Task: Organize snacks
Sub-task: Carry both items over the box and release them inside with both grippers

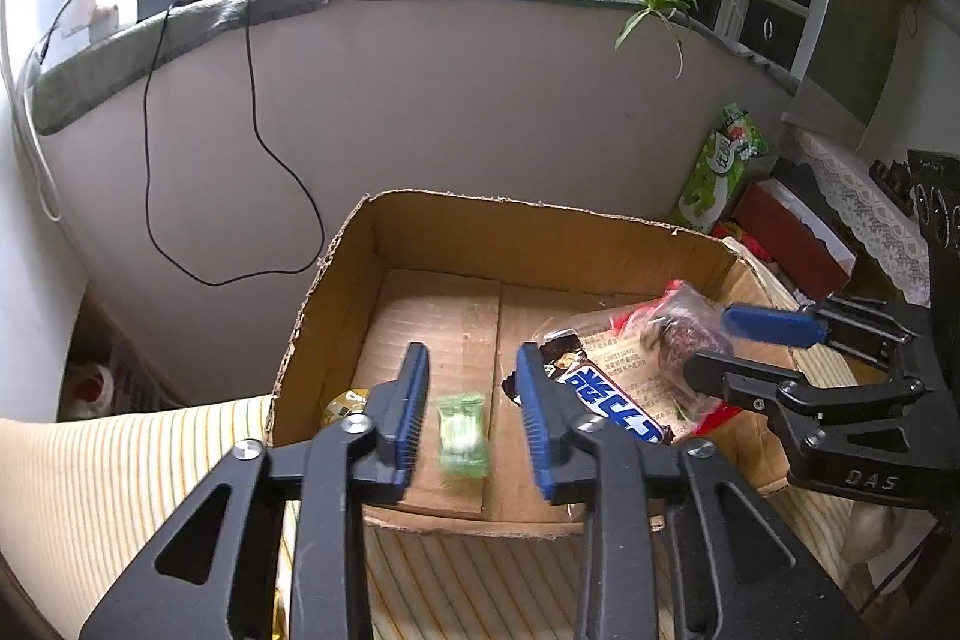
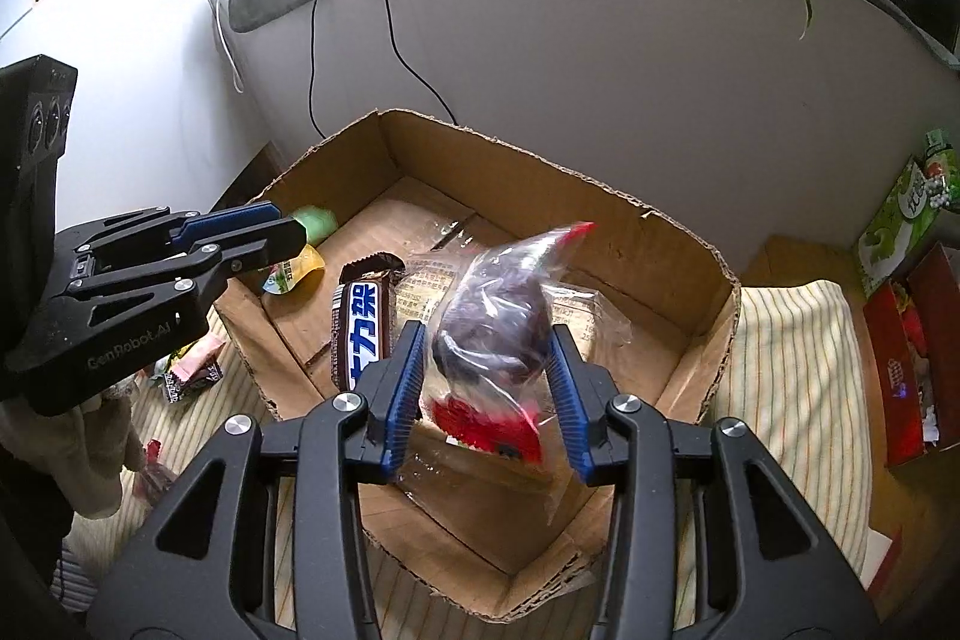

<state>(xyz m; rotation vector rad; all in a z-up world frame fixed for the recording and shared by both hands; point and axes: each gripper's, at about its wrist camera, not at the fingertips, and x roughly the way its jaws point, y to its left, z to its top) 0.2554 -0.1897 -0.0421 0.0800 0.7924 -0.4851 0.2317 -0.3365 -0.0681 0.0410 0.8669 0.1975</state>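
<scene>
Left tongs (image 1: 474,403) stand released, a green candy (image 1: 462,434) dropping between them into the cardboard box (image 1: 336,280). Right tongs (image 2: 483,388), at three o'clock, are letting go a clear-wrapped snack (image 2: 492,322) above it. Next, probably withdraw and fetch remaining snacks.

I see bare floor in the far half of the cardboard box (image 1: 336,274), open from above. The chocolate bar (image 2: 365,334) and flat clear packet (image 2: 576,307) crowd its near side. The right gripper (image 1: 714,340) blocks my left gripper's (image 1: 474,400) path rightward.
</scene>
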